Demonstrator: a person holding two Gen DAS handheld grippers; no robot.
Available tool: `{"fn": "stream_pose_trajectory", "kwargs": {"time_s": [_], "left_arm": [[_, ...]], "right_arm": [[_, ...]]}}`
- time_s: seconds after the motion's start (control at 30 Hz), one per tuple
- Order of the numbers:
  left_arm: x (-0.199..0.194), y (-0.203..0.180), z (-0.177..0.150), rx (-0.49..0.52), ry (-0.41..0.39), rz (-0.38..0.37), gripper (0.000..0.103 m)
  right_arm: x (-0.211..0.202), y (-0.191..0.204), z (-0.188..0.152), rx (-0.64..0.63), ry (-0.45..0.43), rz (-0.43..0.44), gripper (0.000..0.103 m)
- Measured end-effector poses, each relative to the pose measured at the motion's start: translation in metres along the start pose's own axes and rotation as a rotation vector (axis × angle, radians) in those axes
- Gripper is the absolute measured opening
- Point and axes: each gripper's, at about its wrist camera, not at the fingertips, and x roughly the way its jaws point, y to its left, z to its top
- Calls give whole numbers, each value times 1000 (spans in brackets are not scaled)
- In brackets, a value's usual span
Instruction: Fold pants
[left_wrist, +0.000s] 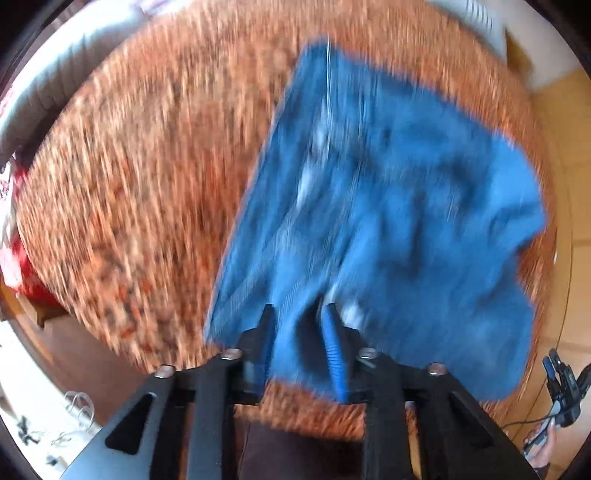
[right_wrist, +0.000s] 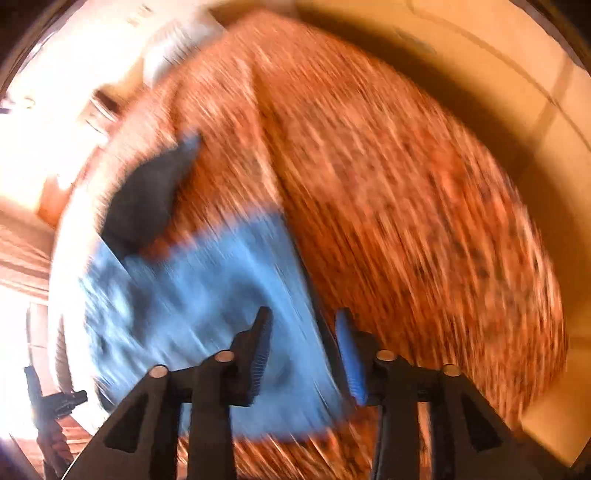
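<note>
On orange rug (left_wrist: 129, 177), rumpled blue pants (left_wrist: 388, 206) (blurred).

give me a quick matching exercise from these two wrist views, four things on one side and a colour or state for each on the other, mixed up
Things:
1. pants
2. table covering
3. left gripper
4. floor

Colour or state:
A. orange-brown, speckled pattern
B. pale yellow
C. blue, lying rumpled
D. jaws apart, fabric showing between the fingers

Pairs: 1-C, 2-A, 3-D, 4-B
</note>
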Motion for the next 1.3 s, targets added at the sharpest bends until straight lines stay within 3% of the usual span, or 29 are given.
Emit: {"fn": "stream_pose_trajectory", "kwargs": {"time_s": [0.03, 0.1, 0.17, 0.27, 0.4, 0.43, 0.47, 0.5, 0.57, 0.67, 0.73, 0.83, 0.87, 0.9, 0.97, 1.0, 1.07, 1.1, 1.13, 1.23, 1.3], "left_arm": [[-1, -4, 17, -15, -43, 15, 58], [15, -11, 55, -44, -92, 24, 79], [31, -20, 83, -75, -77, 29, 77], [76, -22, 114, -159, 19, -16, 72], [123, -23, 156, -201, 50, -28, 69], [130, -24, 163, -187, 43, -3, 55], [138, -30, 167, -152, 44, 35, 39], [149, -38, 171, -107, 76, 79, 7], [166, -42, 177, -74, 108, 113, 5], [180, -46, 178, -16, 68, 195, 5], [193, -50, 178, 5, 79, 238, 5], [203, -51, 182, 25, 85, 234, 5], [203, -52, 182, 35, 103, 227, 5], [196, -46, 181, 28, 113, 192, 5], [179, -37, 186, -15, 79, 102, 6], [173, -32, 195, -46, 51, 73, 13], [171, -29, 216, -84, 21, 34, 36], [174, -29, 225, -94, 13, 36, 52], [179, -30, 234, -105, 7, 51, 55], [210, -28, 243, -137, 69, 90, 53], [231, -33, 242, -145, 125, 93, 50]], "right_arm": [[2, 11, 15, -22, -22, 38, 56], [19, 34, 42, -42, -21, 94, 62], [54, 74, 70, -66, 15, 168, 62], [105, 114, 92, -39, 77, 229, 62], [158, 157, 96, -54, 162, 216, 62], [165, 165, 95, -77, 170, 194, 61], [171, 174, 95, -119, 172, 175, 43], [177, 177, 93, -175, 176, 143, 12], [175, 187, 101, -269, 162, 93, 12], [140, 171, 141, -358, 55, -37, 12], [115, 131, 185, -300, -5, -148, 16], [113, 90, 218, -227, 51, -298, 22], [113, 79, 223, -192, 76, -307, 23], [109, 64, 228, -128, 95, -283, 23], [89, 48, 226, -76, 37, -198, 25], [84, 48, 229, -70, 17, -148, 40], [98, 63, 241, -71, 25, -73, 65], [114, 80, 247, -86, 40, -46, 66], [124, 93, 249, -103, 62, -20, 66], [165, 124, 248, -164, 118, -6, 65], [197, 140, 246, -191, 159, -125, 65]]}}
